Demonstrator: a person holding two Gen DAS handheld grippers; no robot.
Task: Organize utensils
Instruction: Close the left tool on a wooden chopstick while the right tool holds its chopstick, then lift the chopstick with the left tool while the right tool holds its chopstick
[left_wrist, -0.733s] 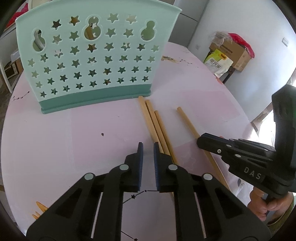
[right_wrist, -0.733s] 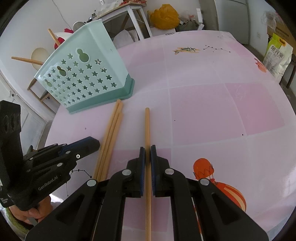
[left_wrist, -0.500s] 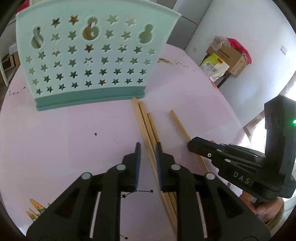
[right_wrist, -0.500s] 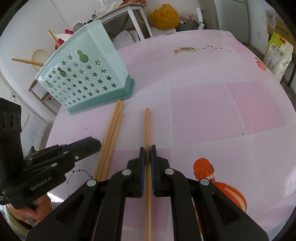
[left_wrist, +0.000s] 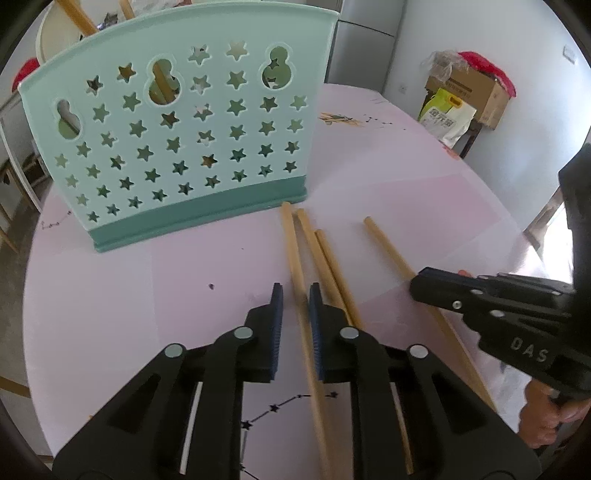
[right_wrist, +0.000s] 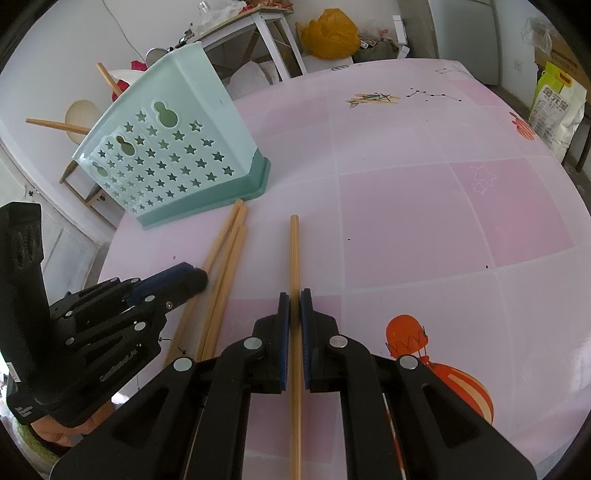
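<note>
A mint-green utensil holder (left_wrist: 177, 125) with star cut-outs stands on the pink table (left_wrist: 110, 295); it also shows in the right wrist view (right_wrist: 173, 162). Three wooden chopsticks lie side by side in front of it. My left gripper (left_wrist: 295, 295) is slightly open, its jaws either side of the leftmost chopstick (left_wrist: 293, 251). My right gripper (right_wrist: 294, 299) is shut on a single chopstick (right_wrist: 294, 251) lying apart to the right; that chopstick also shows in the left wrist view (left_wrist: 388, 247). Chopsticks stand inside the holder.
Printed balloon (right_wrist: 439, 354) and constellation patterns mark the tablecloth. A cardboard box (left_wrist: 469, 88) and a bag (left_wrist: 447, 118) sit beyond the table's far right edge. A white side table (right_wrist: 258, 33) and a yellow bag (right_wrist: 328, 33) stand behind.
My left gripper has moved forward and right over the leftmost chopstick, which now lies between its jaws. The right gripper stays shut on its chopstick.
</note>
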